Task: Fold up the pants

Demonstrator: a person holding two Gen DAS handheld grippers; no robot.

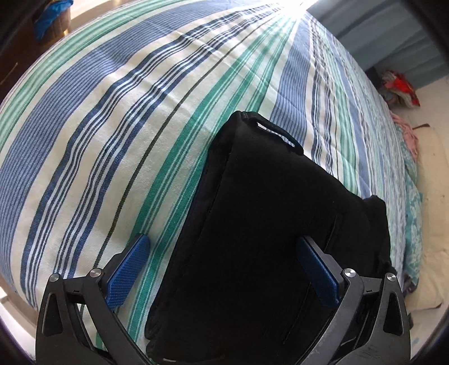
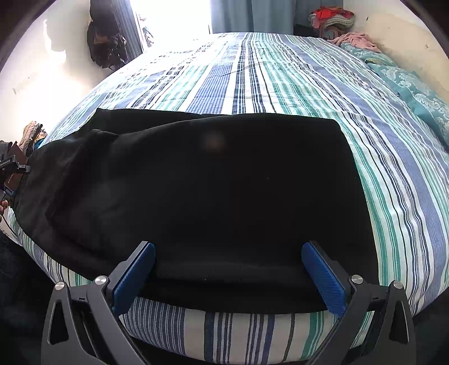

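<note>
1. The black pants (image 2: 213,179) lay on the striped bedspread (image 2: 322,92) near the bed's near edge, already doubled into a long dark band; in the left wrist view the pants (image 1: 266,224) ran away from the camera, with a belt loop (image 1: 276,133) showing at the far end.
2. Judging by that lie, the legs had been laid together and a crosswise fold was the step in hand, not yet made.
3. The next move would call for both tongs to close on one end of the band, lift it without letting the layers slip, and carry it over to the other end, edges matched.
4. The left tongs (image 1: 224,272) stood wide apart and released, low over the cloth; one blue pad (image 1: 317,269) lay over the black fabric, the other pad (image 1: 129,269) over bare bedspread. Whether either touched could not be told.
5. The right tongs (image 2: 228,278) were likewise spread wide and gripping nothing, straddling the near edge of the pants at the bed's edge.
6. Farther off, a teal patterned pillow (image 2: 415,92) and a heap of clothes (image 2: 334,16) lay by the wall.
</note>
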